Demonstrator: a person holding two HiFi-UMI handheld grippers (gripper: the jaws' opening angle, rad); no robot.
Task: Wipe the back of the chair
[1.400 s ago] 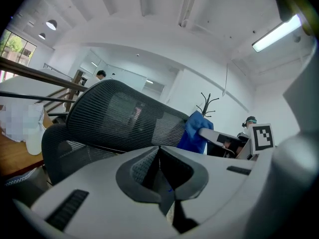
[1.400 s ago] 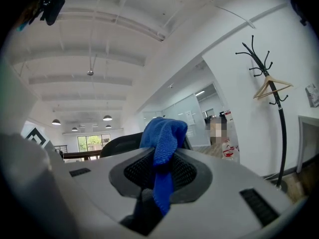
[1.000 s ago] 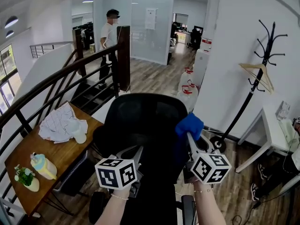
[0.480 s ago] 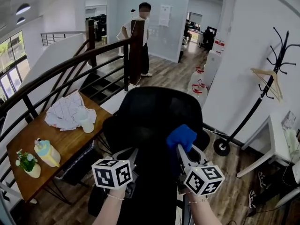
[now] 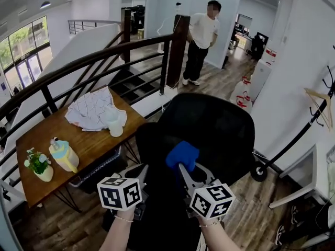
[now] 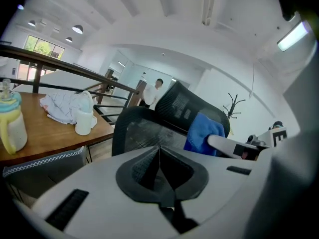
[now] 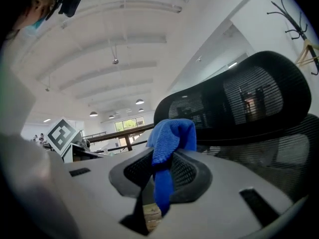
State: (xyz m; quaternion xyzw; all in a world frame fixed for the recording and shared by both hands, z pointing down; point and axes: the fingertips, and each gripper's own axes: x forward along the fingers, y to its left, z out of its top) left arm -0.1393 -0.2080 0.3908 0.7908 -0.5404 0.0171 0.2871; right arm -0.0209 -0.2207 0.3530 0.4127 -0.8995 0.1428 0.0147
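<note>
Chair (image 5: 214, 129), black mesh, stands at centre of the head view, back and headrest facing the person. Right hand-held gripper (image 5: 181, 164) pinches a blue cloth (image 5: 182, 155); the right gripper view shows its jaws clamped on the fold, cloth bunched above the tips and hanging between them. The cloth sits against the lower back of the chair, toward 7 o'clock of the backrest; actual contact cannot be told. Left hand-held gripper (image 5: 142, 172), at 9 o'clock of the right one, has its jaws pressed together with nothing between them, just off the chair's edge. Wooden counter (image 5: 89, 148) lies at 9 o'clock of the chair, carrying a crumpled white cloth (image 5: 94, 109), white cup (image 5: 115, 128) and small potted plant (image 5: 38, 165). A person (image 5: 201, 33) stands at 12 o'clock beyond the stair railing (image 5: 104, 54).
</note>
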